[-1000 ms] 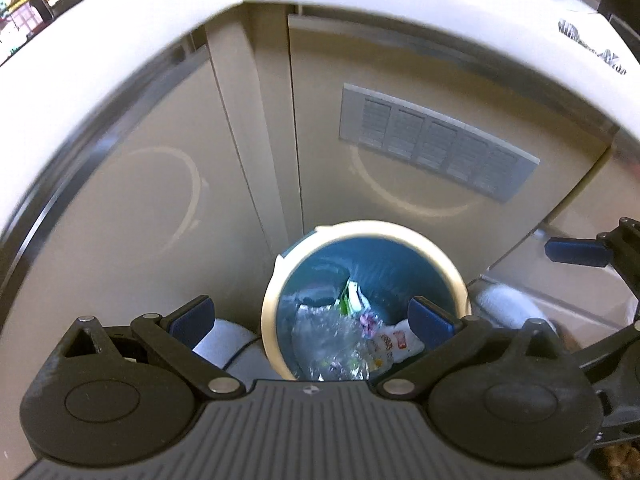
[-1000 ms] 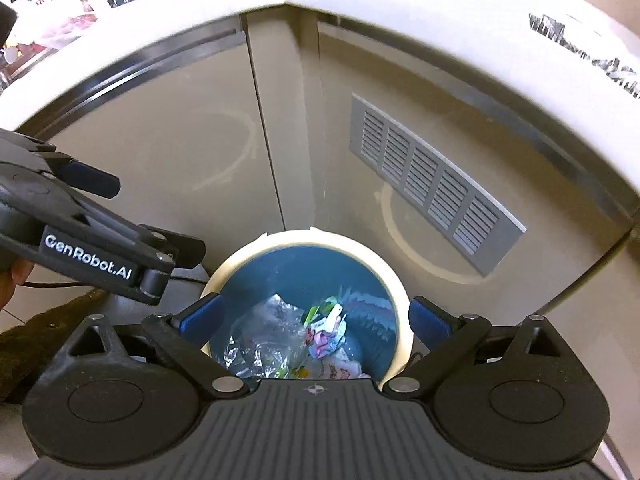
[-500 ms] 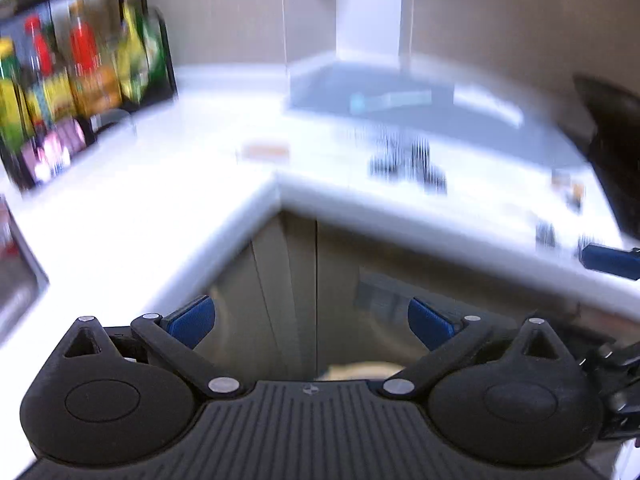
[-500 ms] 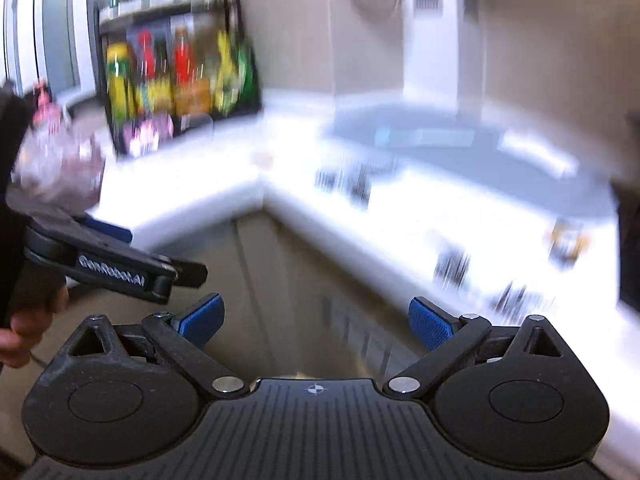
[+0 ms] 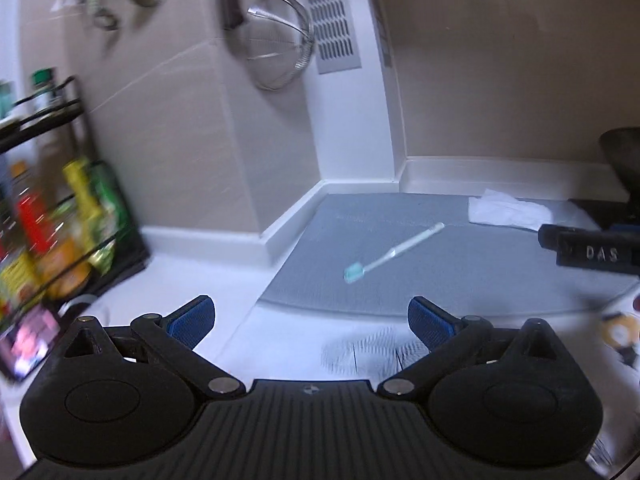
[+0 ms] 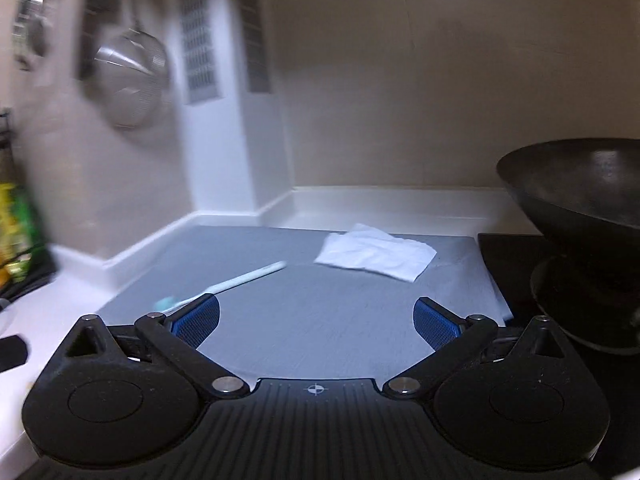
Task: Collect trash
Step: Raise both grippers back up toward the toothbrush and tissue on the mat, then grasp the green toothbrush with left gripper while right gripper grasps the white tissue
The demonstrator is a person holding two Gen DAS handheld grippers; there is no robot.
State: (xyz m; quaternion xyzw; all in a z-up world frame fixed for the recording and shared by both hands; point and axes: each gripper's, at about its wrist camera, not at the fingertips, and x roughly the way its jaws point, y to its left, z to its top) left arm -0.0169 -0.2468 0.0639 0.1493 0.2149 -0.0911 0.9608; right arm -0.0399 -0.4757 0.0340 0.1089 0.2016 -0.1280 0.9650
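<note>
We judge the step a fresh approach: left gripper (image 5: 311, 318) and right gripper (image 6: 316, 322) both spread and empty, toothbrush (image 5: 390, 254) and crumpled tissue (image 6: 374, 251) on the grey mat (image 6: 320, 312), awaiting a descent and pinch.

kitchen corner before me: beige tiled walls (image 6: 400, 80); white countertop (image 5: 208, 280) with raised edge; grey mat (image 6: 320, 312); wire strainer (image 5: 276, 48) hung on wall; vent grille (image 5: 332, 20); black rack (image 5: 60, 208) of bottles, labels too blurred to read; dark wok (image 6: 576, 188).
</note>
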